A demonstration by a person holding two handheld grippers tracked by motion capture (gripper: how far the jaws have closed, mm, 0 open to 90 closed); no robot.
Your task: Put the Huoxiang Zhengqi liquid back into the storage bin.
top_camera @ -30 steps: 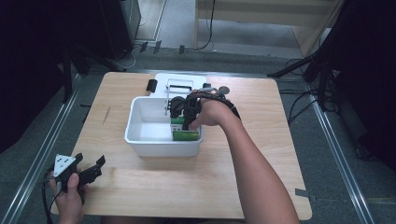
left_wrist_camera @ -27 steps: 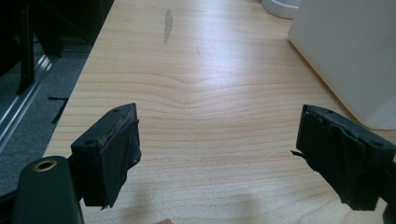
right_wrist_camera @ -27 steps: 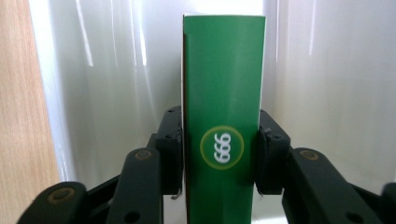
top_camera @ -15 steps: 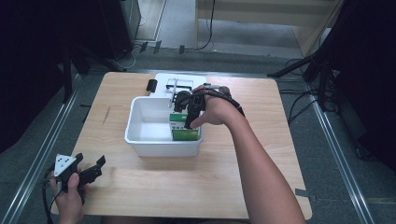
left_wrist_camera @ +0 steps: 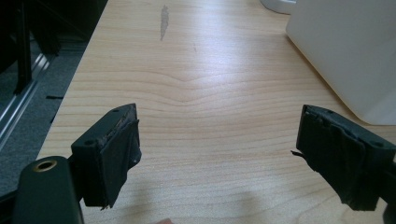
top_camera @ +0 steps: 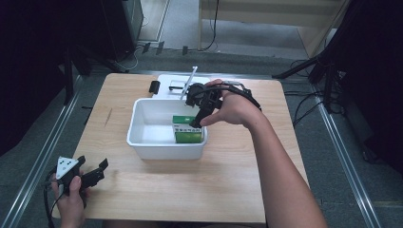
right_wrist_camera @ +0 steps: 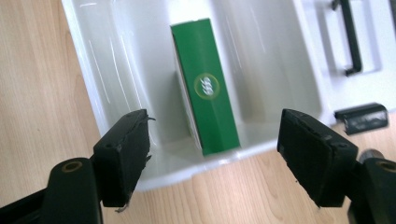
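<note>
Green cardboard box [right_wrist_camera: 208, 88] lying in the white plastic tub [top_camera: 142, 116], both grippers spread and empty.

The tub sits toward the far middle of the light wooden table [top_camera: 228, 190]; the box rests against its right wall. The right gripper [top_camera: 198, 110] hangs over that wall just above the box, jaws wide apart and gripping nothing. The left gripper [top_camera: 97, 172] is held low at the table's near left corner, jaws also wide apart. A white lid [top_camera: 166, 81] with a black handle lies behind the tub, at the far edge.
</note>
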